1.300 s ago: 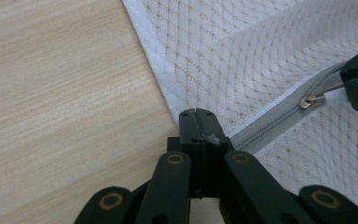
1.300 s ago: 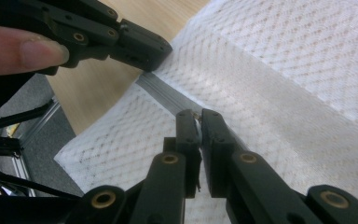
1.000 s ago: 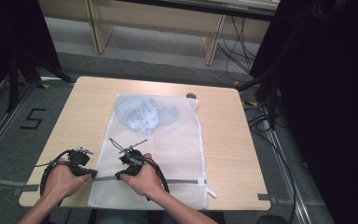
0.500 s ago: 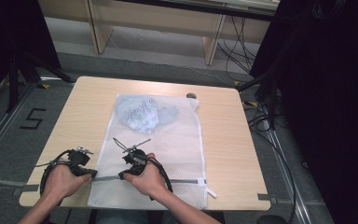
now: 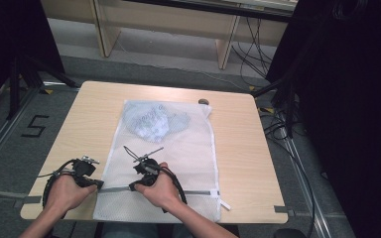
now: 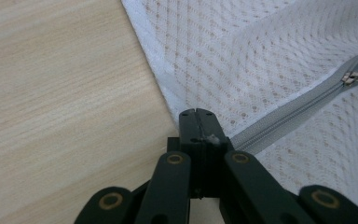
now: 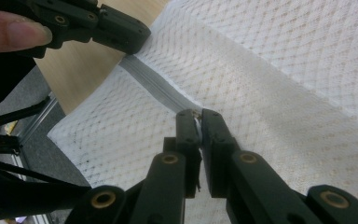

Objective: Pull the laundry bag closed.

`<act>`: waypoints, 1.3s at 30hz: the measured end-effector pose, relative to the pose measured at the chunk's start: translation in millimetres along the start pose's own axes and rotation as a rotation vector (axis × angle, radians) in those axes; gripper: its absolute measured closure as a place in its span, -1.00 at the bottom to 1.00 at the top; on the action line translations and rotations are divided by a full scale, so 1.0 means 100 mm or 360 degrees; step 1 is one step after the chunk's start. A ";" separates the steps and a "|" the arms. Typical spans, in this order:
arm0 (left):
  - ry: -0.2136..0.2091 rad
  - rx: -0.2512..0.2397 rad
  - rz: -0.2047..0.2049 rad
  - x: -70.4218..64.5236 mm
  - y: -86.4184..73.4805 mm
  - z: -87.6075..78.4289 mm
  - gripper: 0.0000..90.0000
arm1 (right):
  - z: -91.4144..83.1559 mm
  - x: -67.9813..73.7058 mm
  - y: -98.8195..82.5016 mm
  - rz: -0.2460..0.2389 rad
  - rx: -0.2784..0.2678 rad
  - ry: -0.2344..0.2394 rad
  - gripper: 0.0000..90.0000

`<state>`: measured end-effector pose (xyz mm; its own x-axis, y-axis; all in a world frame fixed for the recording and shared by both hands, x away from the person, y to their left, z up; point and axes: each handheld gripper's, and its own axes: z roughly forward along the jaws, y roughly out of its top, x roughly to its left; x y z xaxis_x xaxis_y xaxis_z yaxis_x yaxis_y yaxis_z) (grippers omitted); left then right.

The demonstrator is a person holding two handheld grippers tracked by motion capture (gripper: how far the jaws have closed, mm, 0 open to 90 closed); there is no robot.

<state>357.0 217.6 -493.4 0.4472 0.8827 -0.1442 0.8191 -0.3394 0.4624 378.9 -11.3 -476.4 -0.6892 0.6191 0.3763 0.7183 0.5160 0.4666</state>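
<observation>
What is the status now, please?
Left hand-held gripper shut on mesh bag edge. Right hand-held gripper shut on zipper pull. Nothing in the way.

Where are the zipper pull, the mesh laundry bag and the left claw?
zipper pull (image 6: 354, 77), left gripper view, on its metal tab.
mesh laundry bag (image 5: 188, 148), high view, on the bare mesh at its middle.
left claw (image 6: 196, 114), left gripper view, at the tips of its shut jaws.

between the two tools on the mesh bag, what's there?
A short stretch of grey zipper on the white mesh bag, running from the left tool to the right tool; the right gripper view shows it best.
</observation>
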 end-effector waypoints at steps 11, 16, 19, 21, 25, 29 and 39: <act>0.0000 -0.0003 -0.0001 0.00 0.00 0.00 1.00 | -0.06 -0.03 -0.02 0.0036 0.0028 0.0008 0.93; 0.0002 -0.0003 -0.0001 0.00 0.00 0.00 1.00 | -0.07 -0.04 -0.03 0.0022 0.0011 -0.0014 0.93; 0.0001 -0.0003 -0.0001 0.00 0.00 0.00 1.00 | -0.11 -0.01 -0.04 0.0138 0.0082 -0.0003 0.93; 0.0002 -0.0003 0.0000 0.00 0.00 0.00 1.00 | -0.12 -0.02 -0.05 0.0126 0.0078 -0.0022 0.93; 0.0001 -0.0003 -0.0003 -0.01 0.00 0.00 1.00 | -0.11 -0.06 -0.06 0.0053 0.0021 -0.0006 0.93; 0.0002 -0.0003 0.0000 -0.01 0.00 0.00 1.00 | -0.13 -0.08 -0.07 0.0028 0.0006 -0.0017 0.93; 0.0007 0.0017 -0.0002 -0.01 0.00 -0.01 1.00 | -0.19 -0.06 -0.10 0.0173 0.0069 0.0019 0.93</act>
<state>356.4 216.8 -492.5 0.4444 0.8846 -0.1411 0.8236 -0.3416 0.4527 374.6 -31.5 -468.0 -0.6081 0.6659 0.4321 0.7920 0.4716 0.3878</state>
